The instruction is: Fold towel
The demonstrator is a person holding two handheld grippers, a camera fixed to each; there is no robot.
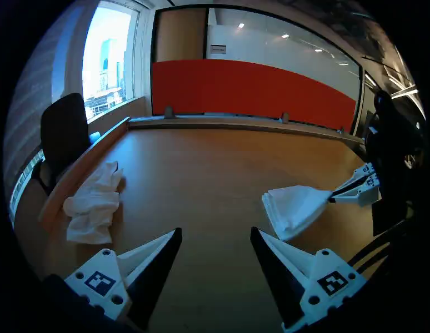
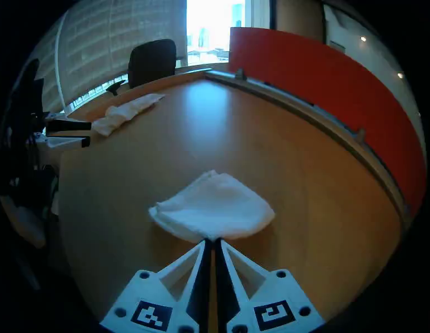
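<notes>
Right gripper view, nearest first: the right gripper [image 2: 215, 247] has its two fingers pressed together on the near corner of the folded towel [image 2: 212, 206]. The towel lies flat on the bench [image 2: 304, 183], on the side away from the red panel [image 2: 326, 83] and well apart from it. It is white and soft-looking. Several layers are stacked into a compact wedge that fans out from the pinched corner, and the layered edges show along its left side. The folding looks close to finished. I judge that what remains is to release it, or perhaps to square the stack, since the edges do not line up cleanly.

Left gripper view shows the left gripper [image 1: 215, 238] spread wide and holding nothing, above bare bench. Farther toward the red panel, the right gripper holds the wedge by its tip.

A crumpled cloth [image 1: 95, 202] lies unfolded at the bench's raised edge, well apart from the red panel's middle. If it belongs to the job, it is not yet done. A black chair [image 1: 62, 133] stands beyond it, by the window.
</notes>
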